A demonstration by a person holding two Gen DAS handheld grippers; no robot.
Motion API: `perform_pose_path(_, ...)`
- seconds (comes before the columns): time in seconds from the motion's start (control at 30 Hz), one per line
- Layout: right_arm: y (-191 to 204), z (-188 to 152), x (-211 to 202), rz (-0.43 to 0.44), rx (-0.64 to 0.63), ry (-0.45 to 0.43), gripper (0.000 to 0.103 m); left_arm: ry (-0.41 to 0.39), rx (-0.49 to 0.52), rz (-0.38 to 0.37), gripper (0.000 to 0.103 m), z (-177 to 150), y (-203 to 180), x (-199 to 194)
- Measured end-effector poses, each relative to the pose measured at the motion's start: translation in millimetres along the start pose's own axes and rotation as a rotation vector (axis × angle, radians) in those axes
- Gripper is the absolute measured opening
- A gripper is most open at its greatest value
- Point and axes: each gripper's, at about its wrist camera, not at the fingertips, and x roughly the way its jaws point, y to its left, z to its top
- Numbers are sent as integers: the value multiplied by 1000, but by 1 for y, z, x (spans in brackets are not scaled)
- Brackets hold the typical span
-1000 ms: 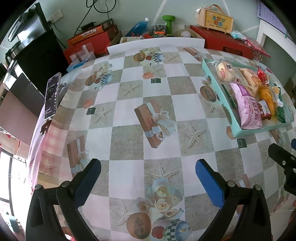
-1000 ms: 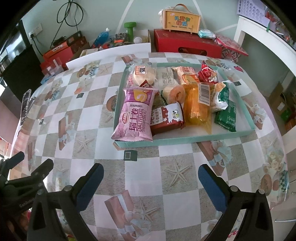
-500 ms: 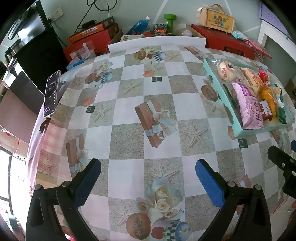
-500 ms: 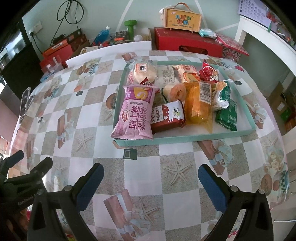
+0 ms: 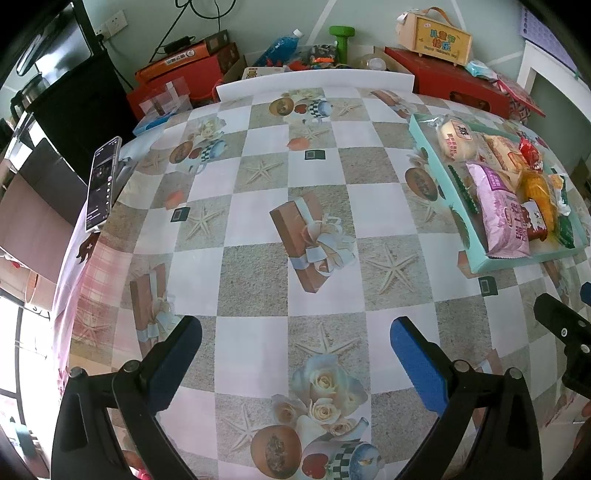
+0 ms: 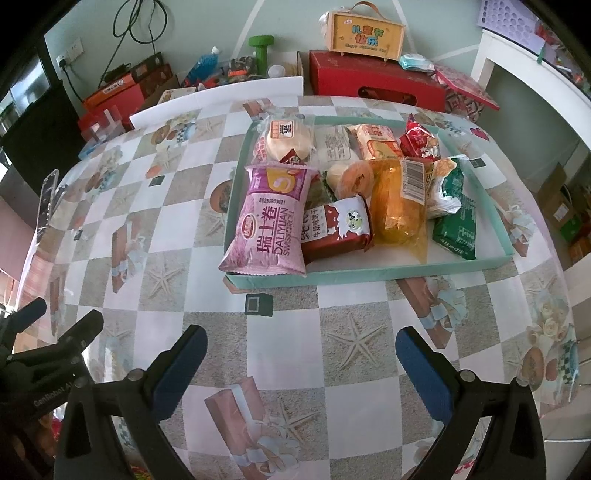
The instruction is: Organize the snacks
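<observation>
A teal tray (image 6: 369,275) on the checkered tablecloth holds several snack packs: a purple Swiss-roll bag (image 6: 271,225) at its front left, a maroon biscuit pack (image 6: 338,229), an orange bag (image 6: 397,199), a green pack (image 6: 456,229), a red pack (image 6: 421,142) and a round bun (image 6: 286,140). My right gripper (image 6: 301,363) is open and empty, above the cloth in front of the tray. My left gripper (image 5: 295,354) is open and empty over bare cloth, with the tray (image 5: 491,264) far to its right.
A phone on a stand (image 5: 101,188) sits at the table's left edge. A white foam board (image 5: 314,79) lines the far edge. Red boxes (image 6: 373,86), a yellow toy case (image 6: 364,33), a green dumbbell (image 6: 262,50) and bottles stand behind the table.
Both grippers have drawn back slightly toward the near edge. The snacks and tray have not moved.
</observation>
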Motion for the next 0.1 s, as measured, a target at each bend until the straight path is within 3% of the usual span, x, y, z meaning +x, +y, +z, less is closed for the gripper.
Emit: perform_pose_path(0.1,0,0,1,3,-2,2,103,2,-4,-4,102,1,1,1)
